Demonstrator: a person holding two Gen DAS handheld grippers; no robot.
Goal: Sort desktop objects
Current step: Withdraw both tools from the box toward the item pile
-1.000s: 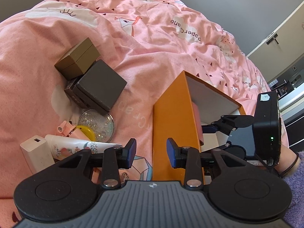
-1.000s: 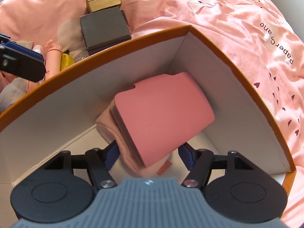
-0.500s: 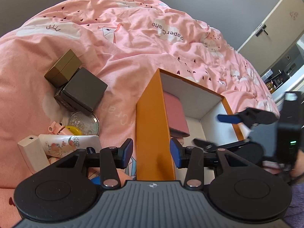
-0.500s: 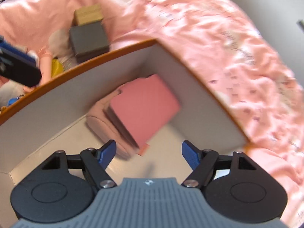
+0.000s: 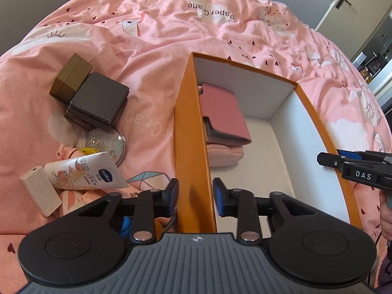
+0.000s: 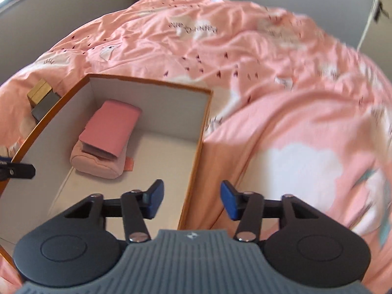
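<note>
An orange box [image 5: 188, 127] with a white inside lies on the pink bedspread. A pink case [image 5: 223, 112] rests on a pale pink pouch [image 5: 225, 154] at its far left corner. My left gripper [image 5: 196, 198] straddles the box's left wall; its jaws are closing and both pads touch the wall. My right gripper [image 6: 192, 199] straddles the right wall [image 6: 193, 171]; its jaws are closing too, with a gap on each side of the wall. That right gripper [image 5: 328, 158] shows at the box's right rim in the left wrist view.
Left of the box lie an olive box [image 5: 71, 78], a dark grey box [image 5: 98, 100], a glittery round case [image 5: 107, 142], a hand cream tube [image 5: 85, 171] and a white charger [image 5: 40, 193]. A door [image 5: 343, 2] stands far right. Rumpled bedspread [image 6: 294, 98] lies right of the box.
My right gripper let go of the pink case, pulled back out of the box and swung over its right wall. My left gripper shifted along the left wall and narrowed onto it.
</note>
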